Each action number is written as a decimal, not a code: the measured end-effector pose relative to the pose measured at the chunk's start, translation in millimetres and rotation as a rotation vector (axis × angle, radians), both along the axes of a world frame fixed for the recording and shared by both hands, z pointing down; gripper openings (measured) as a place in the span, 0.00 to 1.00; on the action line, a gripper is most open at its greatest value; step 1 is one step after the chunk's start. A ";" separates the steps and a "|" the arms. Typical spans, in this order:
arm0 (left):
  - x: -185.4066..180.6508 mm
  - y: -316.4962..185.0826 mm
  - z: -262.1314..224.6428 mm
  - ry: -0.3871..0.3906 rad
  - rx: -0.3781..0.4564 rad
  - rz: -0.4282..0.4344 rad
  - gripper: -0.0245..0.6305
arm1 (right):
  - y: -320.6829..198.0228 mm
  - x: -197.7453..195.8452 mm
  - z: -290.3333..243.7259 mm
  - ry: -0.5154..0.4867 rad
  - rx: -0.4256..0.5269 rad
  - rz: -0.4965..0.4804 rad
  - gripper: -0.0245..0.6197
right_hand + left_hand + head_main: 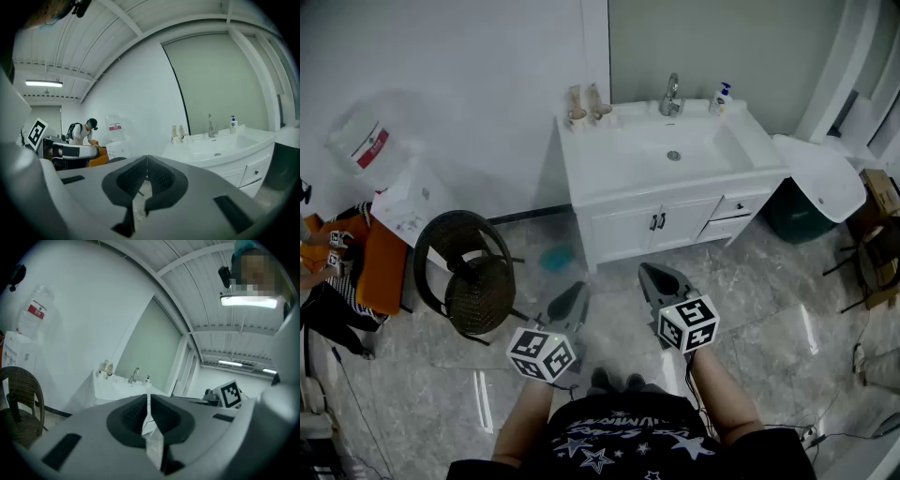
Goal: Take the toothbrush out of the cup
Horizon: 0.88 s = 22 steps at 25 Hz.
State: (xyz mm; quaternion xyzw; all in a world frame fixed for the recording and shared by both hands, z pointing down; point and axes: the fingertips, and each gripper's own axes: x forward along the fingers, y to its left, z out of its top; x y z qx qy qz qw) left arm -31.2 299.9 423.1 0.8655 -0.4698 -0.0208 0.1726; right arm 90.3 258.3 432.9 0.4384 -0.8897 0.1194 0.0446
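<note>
Head view: left gripper (570,302) and right gripper (664,284) hover above the floor, well apart from the vanity (614,173); the toothbrush (575,97) stands in its cup (577,118) at the countertop's back left corner; left gripper view: jaws together, empty; right gripper view: jaws together, empty

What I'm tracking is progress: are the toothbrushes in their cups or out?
In. On the vanity, each of the two cups has a toothbrush standing upright inside it.
</note>
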 end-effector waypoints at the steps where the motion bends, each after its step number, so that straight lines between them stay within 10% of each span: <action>1: 3.4 2.1 -0.1 0.001 0.000 0.001 0.09 | 1.2 2.2 -0.6 -0.001 0.001 -0.002 0.06; 22: 48.8 28.9 6.4 -0.017 -0.035 -0.012 0.09 | 24.5 40.5 -0.1 0.016 0.044 -0.063 0.06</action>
